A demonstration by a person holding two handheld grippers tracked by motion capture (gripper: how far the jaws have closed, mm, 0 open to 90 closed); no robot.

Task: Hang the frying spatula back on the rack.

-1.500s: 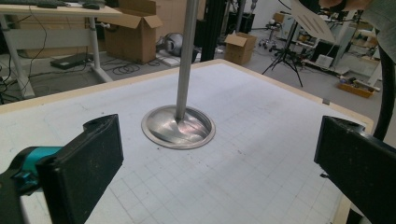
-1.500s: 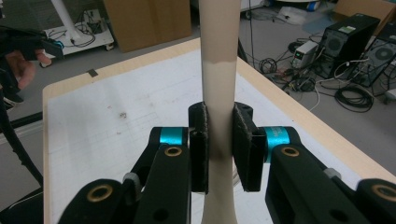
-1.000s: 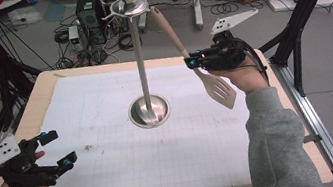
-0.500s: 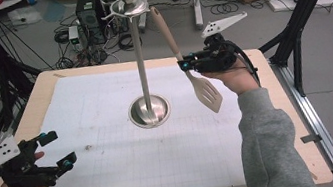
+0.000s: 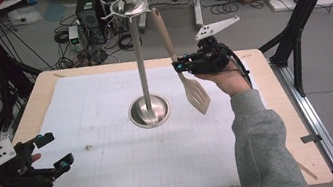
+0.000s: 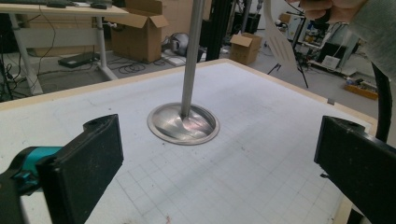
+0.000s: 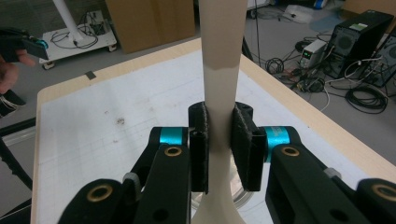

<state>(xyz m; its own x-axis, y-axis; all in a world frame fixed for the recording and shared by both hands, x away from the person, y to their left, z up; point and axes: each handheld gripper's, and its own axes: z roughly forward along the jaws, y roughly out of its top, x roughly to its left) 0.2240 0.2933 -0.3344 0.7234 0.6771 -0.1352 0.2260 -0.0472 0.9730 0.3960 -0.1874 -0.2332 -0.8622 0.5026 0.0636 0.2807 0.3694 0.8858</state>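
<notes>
while the right tongs (image 5: 185,65) grip the spatula (image 5: 196,94) upright beside the stand (image 5: 138,52), handle tip near its top hooks, the left tongs (image 5: 55,151) gape empty.

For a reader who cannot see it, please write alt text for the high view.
The right hand-held gripper holds a beige slotted spatula by its handle, above the table and beside a tall metal utensil stand. The left hand-held gripper is open, low at the near left of the white mat.
</notes>
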